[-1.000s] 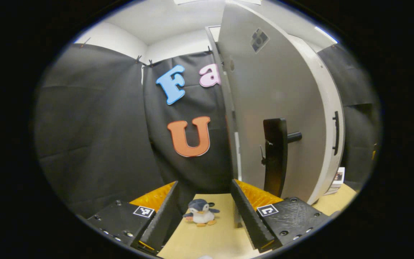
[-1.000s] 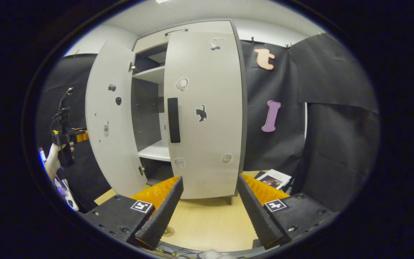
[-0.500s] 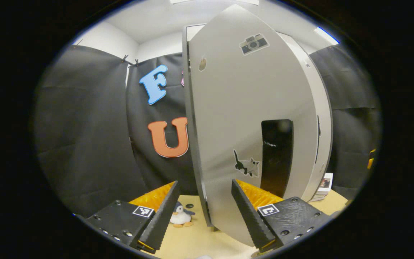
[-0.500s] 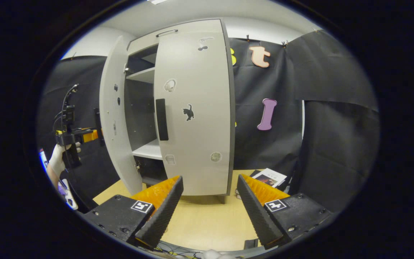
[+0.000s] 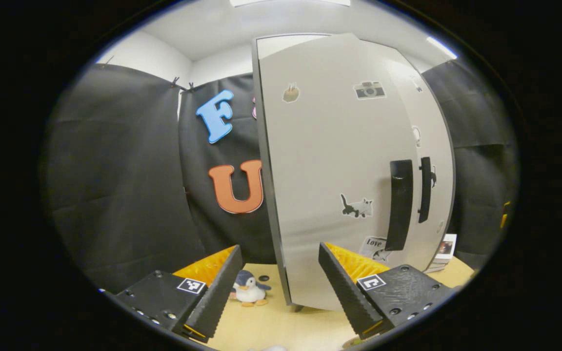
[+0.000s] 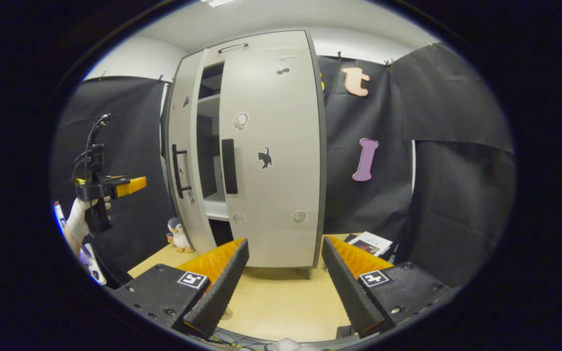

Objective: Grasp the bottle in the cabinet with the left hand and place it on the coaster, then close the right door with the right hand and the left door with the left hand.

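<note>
1. While the left door (image 6: 182, 161) hangs slightly ajar, the cabinet (image 6: 261, 146) shows bare shelves; no bottle visible.
2. Since earlier, that door has swung nearly shut.
3. Left claw (image 5: 276, 287) and right claw (image 6: 283, 285) gape open, holding nothing.

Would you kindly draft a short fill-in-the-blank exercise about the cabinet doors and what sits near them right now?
1. In the right gripper view, the right door is closed, while the left door stands slightly ____.
2. The sticker beside the right door's handle shows a black ____.
3. The plush toy on the table left of the cabinet is a ____.
4. The left gripper has its jaws ____, holding nothing.

Missing words: ajar; cat; penguin; open
</note>
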A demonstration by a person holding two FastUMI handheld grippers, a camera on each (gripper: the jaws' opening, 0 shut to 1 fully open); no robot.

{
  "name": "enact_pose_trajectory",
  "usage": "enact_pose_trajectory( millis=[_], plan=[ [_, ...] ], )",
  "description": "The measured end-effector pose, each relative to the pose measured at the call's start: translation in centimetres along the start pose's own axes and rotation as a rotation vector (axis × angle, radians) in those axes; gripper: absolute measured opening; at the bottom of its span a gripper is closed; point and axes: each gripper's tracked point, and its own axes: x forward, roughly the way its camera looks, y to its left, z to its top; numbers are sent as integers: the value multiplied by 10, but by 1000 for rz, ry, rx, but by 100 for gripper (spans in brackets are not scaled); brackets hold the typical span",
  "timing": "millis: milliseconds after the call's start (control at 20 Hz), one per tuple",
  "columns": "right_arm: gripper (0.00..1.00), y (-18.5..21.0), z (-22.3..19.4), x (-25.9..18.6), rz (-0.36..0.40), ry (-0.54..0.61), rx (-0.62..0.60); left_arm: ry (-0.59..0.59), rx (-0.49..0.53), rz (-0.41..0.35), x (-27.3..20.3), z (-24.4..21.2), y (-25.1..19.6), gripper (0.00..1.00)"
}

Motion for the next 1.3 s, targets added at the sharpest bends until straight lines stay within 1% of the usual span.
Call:
enact_pose_trajectory(
  millis=[250,500,550,650,750,800,950,1000,1050,1100,1150,1300],
  plan=[
    [99,14,8,0,-5,-24,3,-9,-42,-40,-26,5,-15,97],
    [98,19,17,-1,-31,-71,8,-12,-25,-43,-55,4,-27,97],
    [96,20,17,-2,-36,-77,10,-14,-24,-43,-63,2,-29,97],
    [96,22,16,-3,-48,-88,14,-11,-25,-47,-76,-3,-32,97],
    [100,23,13,-5,-57,-92,13,-8,-18,-28,-91,-10,-28,97],
    [96,24,11,-6,-61,-91,12,-6,-16,-9,-97,-14,-23,97],
    [96,28,3,-6,-65,-90,8,-10,-43,29,-115,-28,-18,97],
    [98,30,3,-6,-66,-93,6,-15,-48,47,-117,-31,-14,97],
    [96,30,1,-5,-70,-91,3,-10,-58,52,-119,-36,-14,96],
    [98,32,0,-5,-69,-90,1,-2,-64,44,-120,-40,-18,97],
    [96,35,1,-4,-67,-90,-1,10,-65,36,-120,-43,-19,97],
    [96,39,3,-4,-65,-97,-5,19,-51,27,-118,-43,-18,97]
  ],
)
